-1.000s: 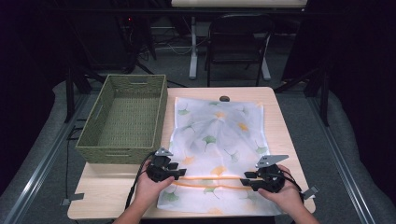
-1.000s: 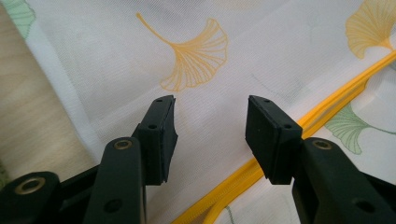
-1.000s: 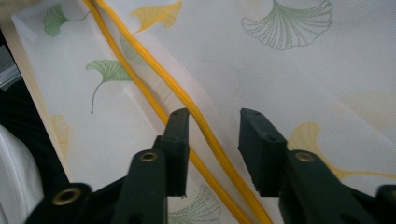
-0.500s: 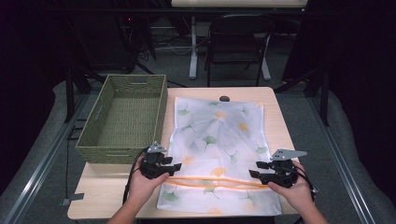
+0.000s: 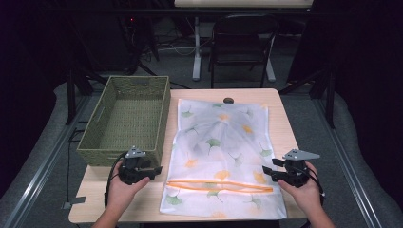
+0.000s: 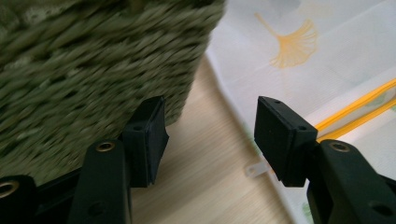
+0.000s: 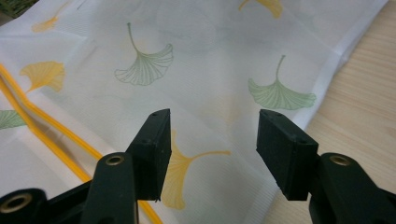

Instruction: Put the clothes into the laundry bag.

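Observation:
A white mesh bag [image 5: 223, 142] printed with ginkgo leaves lies flat on the wooden table [image 5: 278, 126], with an orange zipper [image 5: 218, 185] running across its near end. My left gripper [image 5: 156, 169] sits just left of the bag, beside the basket's near corner. Its jaws have just been opening and nothing is between them. In the left gripper view, the gripper [image 6: 210, 135] frames bare wood, with the bag [image 6: 299, 46] to its right. My right gripper [image 5: 269, 172] is at the bag's right edge. In the right gripper view, the gripper [image 7: 212, 144] hovers open over the bag [image 7: 196, 70], its jaws also just opened.
A green woven basket [image 5: 123, 118] stands on the table's left half, and its wall [image 6: 93, 70] is close to my left jaws. A small dark knob [image 5: 228, 100] sits at the table's far edge. A chair [image 5: 242, 38] stands beyond the table.
Both hands have drawn outward from the bag's sides, the left one toward the basket and the right one toward the table's right edge. Both pairs of jaws stand wider.

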Available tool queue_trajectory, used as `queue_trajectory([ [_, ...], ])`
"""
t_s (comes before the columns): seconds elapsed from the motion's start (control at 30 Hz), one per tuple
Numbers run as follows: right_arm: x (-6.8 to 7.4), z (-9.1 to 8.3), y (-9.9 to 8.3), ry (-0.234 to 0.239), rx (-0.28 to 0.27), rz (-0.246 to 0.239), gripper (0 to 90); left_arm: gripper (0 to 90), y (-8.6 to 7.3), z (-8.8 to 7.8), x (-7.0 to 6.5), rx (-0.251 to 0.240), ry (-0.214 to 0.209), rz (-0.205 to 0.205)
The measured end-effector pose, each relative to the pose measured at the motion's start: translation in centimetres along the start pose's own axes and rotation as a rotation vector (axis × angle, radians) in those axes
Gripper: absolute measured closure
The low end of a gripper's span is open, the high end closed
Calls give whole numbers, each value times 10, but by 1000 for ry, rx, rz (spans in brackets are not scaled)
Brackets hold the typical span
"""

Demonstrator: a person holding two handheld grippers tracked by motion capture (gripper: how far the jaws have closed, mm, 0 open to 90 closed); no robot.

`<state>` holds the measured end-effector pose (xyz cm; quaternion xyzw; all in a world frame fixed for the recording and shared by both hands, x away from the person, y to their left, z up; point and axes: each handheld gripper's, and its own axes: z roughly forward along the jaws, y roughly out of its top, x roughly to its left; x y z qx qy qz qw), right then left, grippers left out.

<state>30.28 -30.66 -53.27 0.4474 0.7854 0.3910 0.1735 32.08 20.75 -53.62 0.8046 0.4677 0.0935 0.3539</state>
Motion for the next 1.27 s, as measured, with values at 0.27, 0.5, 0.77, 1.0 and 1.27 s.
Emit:
queue_trajectory([
  [0.27,-4,6,-6,-36,-9,27,449,437,-15,3,11,1,30,3],
  [0.5,-4,10,-11,-67,-12,9,450,441,-21,6,15,7,24,-1],
  [0.77,-5,15,-15,-79,-13,21,451,445,-24,12,12,31,58,45],
  [1.0,-8,17,-18,-71,-23,48,451,440,-27,15,16,28,59,69],
  [1.27,-8,15,-17,-80,-30,48,451,427,-28,16,15,33,64,93],
])
